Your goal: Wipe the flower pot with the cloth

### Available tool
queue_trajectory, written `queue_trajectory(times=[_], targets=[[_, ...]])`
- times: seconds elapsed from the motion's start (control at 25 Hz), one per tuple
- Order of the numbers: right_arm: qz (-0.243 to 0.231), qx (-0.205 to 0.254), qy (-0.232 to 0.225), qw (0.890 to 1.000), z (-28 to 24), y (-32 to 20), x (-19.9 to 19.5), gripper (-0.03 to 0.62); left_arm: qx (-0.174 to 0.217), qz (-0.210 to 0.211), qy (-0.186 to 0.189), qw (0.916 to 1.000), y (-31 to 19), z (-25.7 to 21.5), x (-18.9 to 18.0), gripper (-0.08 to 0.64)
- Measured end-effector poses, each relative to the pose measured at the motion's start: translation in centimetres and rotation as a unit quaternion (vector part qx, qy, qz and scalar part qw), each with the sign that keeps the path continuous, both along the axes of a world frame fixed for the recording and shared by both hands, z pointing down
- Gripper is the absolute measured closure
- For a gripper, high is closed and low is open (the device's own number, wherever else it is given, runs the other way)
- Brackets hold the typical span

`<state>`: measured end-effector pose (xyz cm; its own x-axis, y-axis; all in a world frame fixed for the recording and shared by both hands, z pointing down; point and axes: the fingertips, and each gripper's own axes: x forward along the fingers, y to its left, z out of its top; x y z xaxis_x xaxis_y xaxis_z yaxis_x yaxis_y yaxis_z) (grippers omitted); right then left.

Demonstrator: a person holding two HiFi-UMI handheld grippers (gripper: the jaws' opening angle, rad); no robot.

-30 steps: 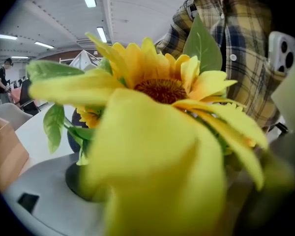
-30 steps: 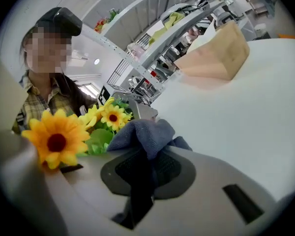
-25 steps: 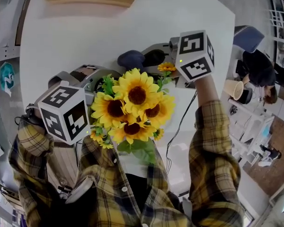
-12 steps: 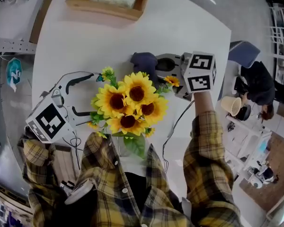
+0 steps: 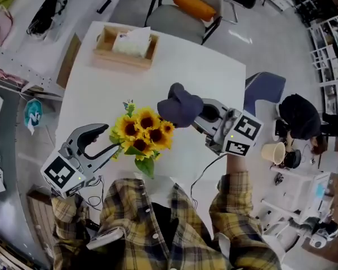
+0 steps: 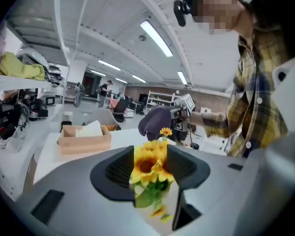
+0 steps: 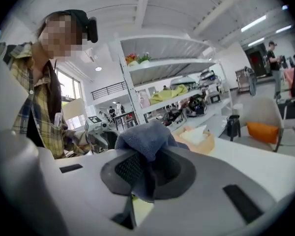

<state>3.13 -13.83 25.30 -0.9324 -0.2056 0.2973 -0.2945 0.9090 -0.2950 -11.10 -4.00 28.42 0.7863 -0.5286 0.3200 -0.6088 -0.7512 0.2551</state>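
Cloth pinched in right gripper; left gripper's just-closing jaws apart, empty, sunflowers beyond them.

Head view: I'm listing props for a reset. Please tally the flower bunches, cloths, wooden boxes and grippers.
Sunflower bunch: 1
Blue cloth: 1
Wooden tissue box: 1
Grippers: 2, left gripper and right gripper
Total: 5

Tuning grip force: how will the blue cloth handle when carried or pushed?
Likely floppy: the cloth bunches and drapes over the jaws of the right gripper, shut on it. Probably light: that one pinch holds the whole bundle up. Fuzzy weave, so unlikely to slip.
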Motion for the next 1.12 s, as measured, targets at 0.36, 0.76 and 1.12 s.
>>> queue_trajectory(times=[0.36, 0.76, 1.12], targets=[[0.107, 0.116, -0.077, 0.985, -12.0, 7.3, 2.1, 0.563, 0.078, -0.058, 0.113, 0.9888, 1.2, -12.3, 7.0, 0.447], [0.143, 0.121, -0.087, 0.978, -12.3, 13.1, 2.2, 0.563, 0.09, -0.099, 0.099, 0.986, 3.0, -14.1, 8.6, 0.552], [0.175, 0.111, -0.069, 0.976, -12.0, 13.1, 2.5, 0.563, 0.103, -0.083, 0.088, 0.9873, 3.8, -14.5, 9.3, 0.552]])
